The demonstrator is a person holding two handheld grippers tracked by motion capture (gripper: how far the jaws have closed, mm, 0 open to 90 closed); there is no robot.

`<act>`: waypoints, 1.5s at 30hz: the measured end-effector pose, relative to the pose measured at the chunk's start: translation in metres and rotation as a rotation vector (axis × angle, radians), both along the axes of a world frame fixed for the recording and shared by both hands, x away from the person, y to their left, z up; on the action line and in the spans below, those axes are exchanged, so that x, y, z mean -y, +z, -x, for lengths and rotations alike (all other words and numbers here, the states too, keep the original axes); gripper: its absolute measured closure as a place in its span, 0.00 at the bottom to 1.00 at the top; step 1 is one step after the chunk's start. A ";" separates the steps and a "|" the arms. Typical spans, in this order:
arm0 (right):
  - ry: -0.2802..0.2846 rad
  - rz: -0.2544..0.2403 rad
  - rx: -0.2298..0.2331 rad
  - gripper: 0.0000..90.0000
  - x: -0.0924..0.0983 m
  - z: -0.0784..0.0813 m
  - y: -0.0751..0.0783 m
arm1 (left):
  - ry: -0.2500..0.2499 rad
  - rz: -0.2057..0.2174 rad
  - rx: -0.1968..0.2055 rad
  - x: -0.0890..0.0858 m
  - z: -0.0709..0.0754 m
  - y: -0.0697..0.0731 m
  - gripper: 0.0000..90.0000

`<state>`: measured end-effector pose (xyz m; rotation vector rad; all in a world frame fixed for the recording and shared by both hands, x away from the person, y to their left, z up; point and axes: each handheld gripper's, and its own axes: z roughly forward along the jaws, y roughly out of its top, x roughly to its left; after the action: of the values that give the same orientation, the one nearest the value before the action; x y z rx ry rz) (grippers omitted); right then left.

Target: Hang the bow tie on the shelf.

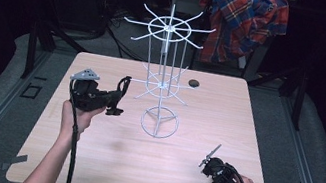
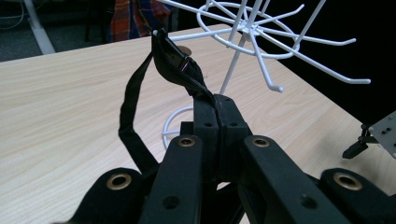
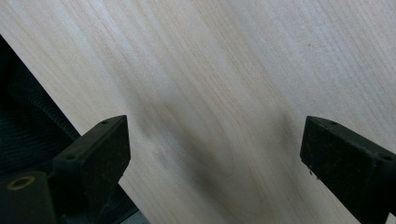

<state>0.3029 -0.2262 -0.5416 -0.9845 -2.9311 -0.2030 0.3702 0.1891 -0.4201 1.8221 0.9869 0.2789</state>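
left gripper [image 1: 118, 95] clamps black strap [image 2: 173, 60] | right gripper [image 3: 212, 154] agape, frame's lower right | risk: limp strap loop misses wire rack [image 1: 165, 61] hook

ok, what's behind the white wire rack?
Behind the white wire rack, a small dark round object lies on the table; beyond it hangs a plaid shirt. Its lower part is hidden behind the table edge.
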 end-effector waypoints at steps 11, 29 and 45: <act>-0.005 0.005 0.001 0.09 -0.002 0.000 -0.002 | 0.012 -0.011 -0.031 -0.001 -0.003 -0.010 0.99; 0.002 0.014 -0.001 0.09 -0.003 0.002 0.000 | 0.033 -0.083 -0.080 0.001 -0.005 -0.026 0.99; -0.004 0.004 0.000 0.09 -0.003 0.002 -0.001 | 0.061 -0.122 -0.099 -0.002 -0.008 -0.033 0.99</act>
<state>0.3013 -0.2233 -0.5430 -0.9905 -2.9310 -0.1971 0.3779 0.1909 -0.4530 1.9338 1.1169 0.2948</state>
